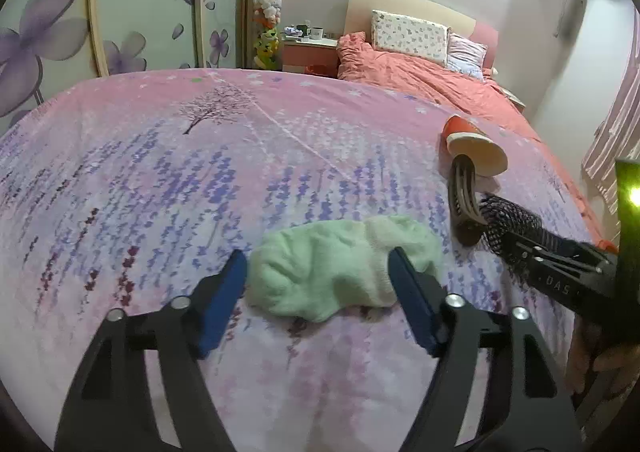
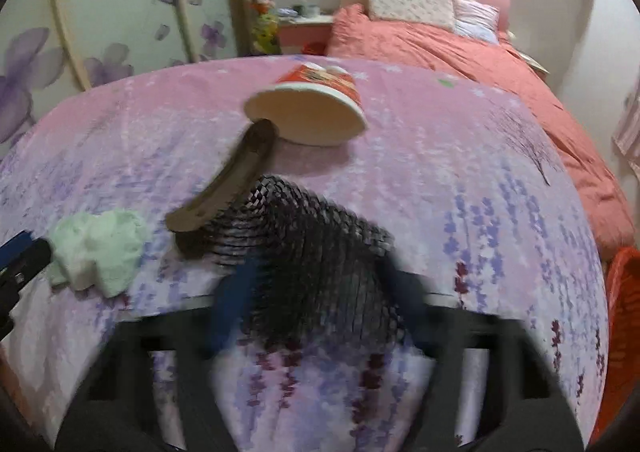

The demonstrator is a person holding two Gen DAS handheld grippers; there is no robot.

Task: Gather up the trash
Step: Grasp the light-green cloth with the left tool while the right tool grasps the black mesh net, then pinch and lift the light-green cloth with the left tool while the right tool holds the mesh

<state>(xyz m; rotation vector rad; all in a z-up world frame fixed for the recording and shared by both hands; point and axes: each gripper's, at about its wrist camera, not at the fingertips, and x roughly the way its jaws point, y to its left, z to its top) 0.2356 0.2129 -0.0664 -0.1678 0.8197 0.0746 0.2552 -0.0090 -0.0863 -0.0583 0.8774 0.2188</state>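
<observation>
A pale green crumpled cloth (image 1: 340,264) lies on the lavender-print bedspread (image 1: 160,180) between the fingers of my open left gripper (image 1: 318,292), which does not touch it. My right gripper (image 2: 316,304) is closed around a black mesh item (image 2: 316,248); it also shows in the left wrist view (image 1: 516,228). A brown curved hair clip (image 2: 228,188) lies just beyond it, touching a red paper cup (image 2: 312,108) lying on its side with its mouth toward me. The cloth also shows in the right wrist view (image 2: 100,248).
A coral duvet (image 1: 432,80) and pillows (image 1: 408,36) lie at the head of the bed. A nightstand with mugs (image 1: 310,44) stands beside a floral wardrobe (image 1: 60,32). An orange basket (image 2: 624,292) stands right of the bed.
</observation>
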